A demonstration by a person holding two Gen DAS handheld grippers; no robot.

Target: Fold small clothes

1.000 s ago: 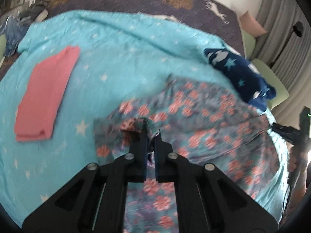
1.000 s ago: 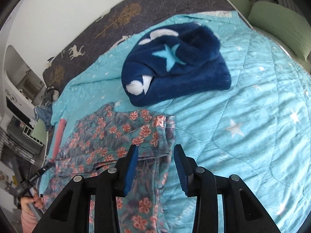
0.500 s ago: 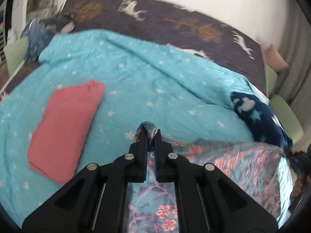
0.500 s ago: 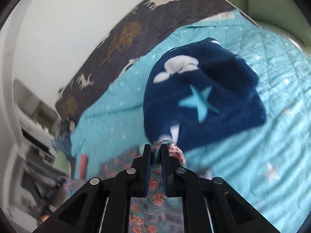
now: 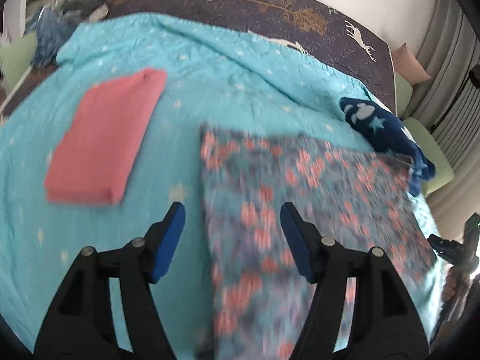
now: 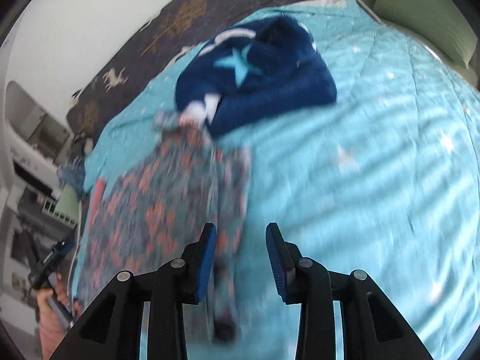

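Floral garment (image 5: 300, 198) lies flat on turquoise quilt (image 5: 210, 69); no readable writing.

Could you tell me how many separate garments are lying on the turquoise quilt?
3: a folded pink garment at the left, a floral garment spread in the middle, and a navy star-print fleece bundled at the right. Others may lie out of view.
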